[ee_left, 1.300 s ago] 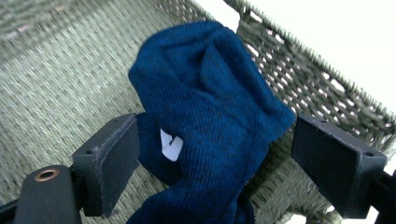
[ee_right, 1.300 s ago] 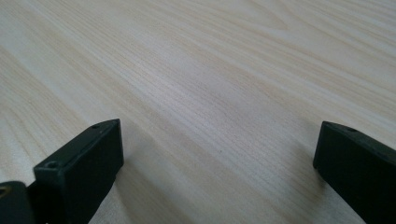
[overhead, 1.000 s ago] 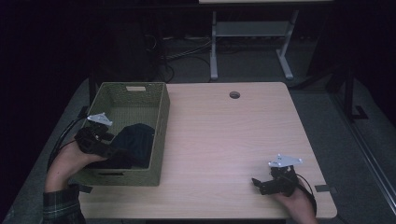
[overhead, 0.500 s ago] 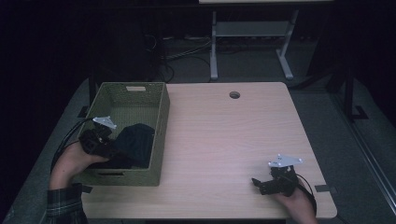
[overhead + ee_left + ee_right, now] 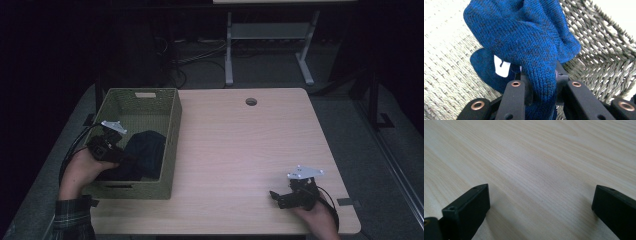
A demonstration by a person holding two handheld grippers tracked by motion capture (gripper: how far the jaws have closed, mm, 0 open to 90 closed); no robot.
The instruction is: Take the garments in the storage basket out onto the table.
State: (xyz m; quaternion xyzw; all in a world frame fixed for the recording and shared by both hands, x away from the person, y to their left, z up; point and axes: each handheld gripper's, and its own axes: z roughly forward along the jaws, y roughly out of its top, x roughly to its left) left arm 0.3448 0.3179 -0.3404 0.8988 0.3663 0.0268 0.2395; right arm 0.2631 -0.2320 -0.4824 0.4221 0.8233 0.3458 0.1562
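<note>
Now your left gripper [image 5: 541, 92] reaches into the green woven basket [image 5: 172, 125] at the left edge of the light wooden table [image 5: 240, 150]. Its jaws have just been closing, and they pinch a fold of the dark blue knitted garment [image 5: 529, 42], which bulges up between them. That garment lies inside the basket toward its near end, a small white tag [image 5: 502, 66] showing on it. Your right gripper [image 5: 280, 197] rests near the table's near right corner, well apart from the basket, jaws spread wide over bare wood with nothing between them.
</note>
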